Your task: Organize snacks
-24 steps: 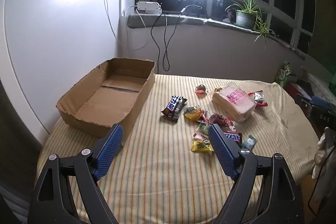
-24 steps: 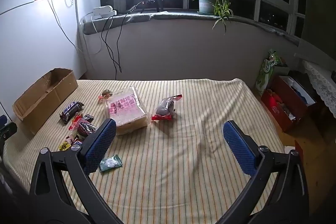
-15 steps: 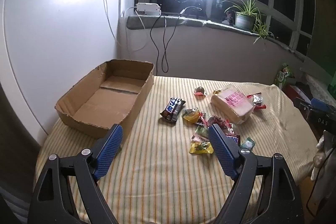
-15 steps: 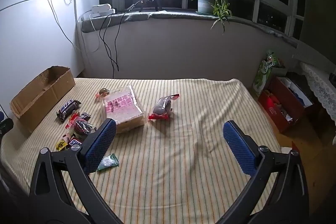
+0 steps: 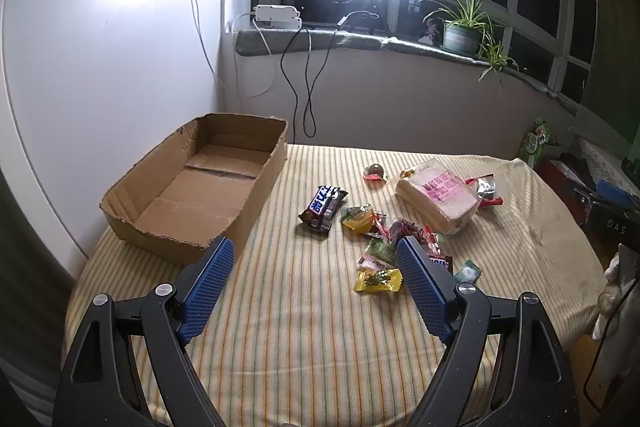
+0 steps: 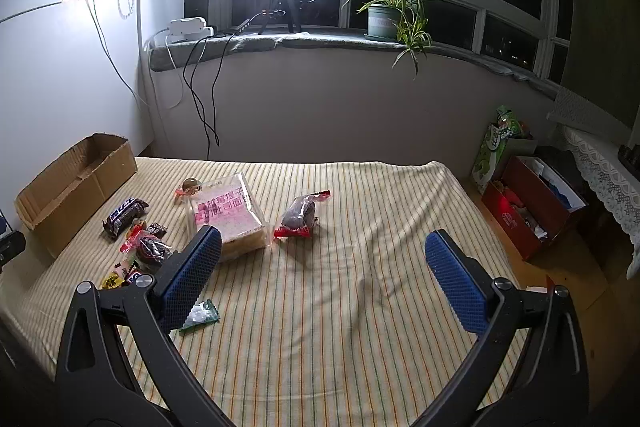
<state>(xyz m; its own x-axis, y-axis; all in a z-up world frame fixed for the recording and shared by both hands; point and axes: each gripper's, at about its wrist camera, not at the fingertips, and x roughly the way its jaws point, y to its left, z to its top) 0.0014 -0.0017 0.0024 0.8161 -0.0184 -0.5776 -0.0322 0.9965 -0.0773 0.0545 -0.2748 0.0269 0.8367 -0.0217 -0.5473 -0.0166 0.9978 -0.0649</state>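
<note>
Snacks lie in a loose bunch on the striped cloth point(image 5: 304, 311), middle right of the left view. One cardboard box point(image 5: 200, 187) sits upper left, its long side running up and away. One chocolate bar point(image 5: 323, 206) points the same way. One bread bag point(image 5: 438, 197) lies right. Left gripper point(image 5: 316, 291) and right gripper point(image 6: 322, 277) both gape wide, holding nothing.

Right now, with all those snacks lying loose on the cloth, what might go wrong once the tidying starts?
The small candies lie in a tight heap, so an open left gripper could pinch two at once or knock neighbours aside. The green packet sits nearest the table's front edge and might get pushed off. The soft bread pack could be squashed if the right gripper squeezes hard.
</note>
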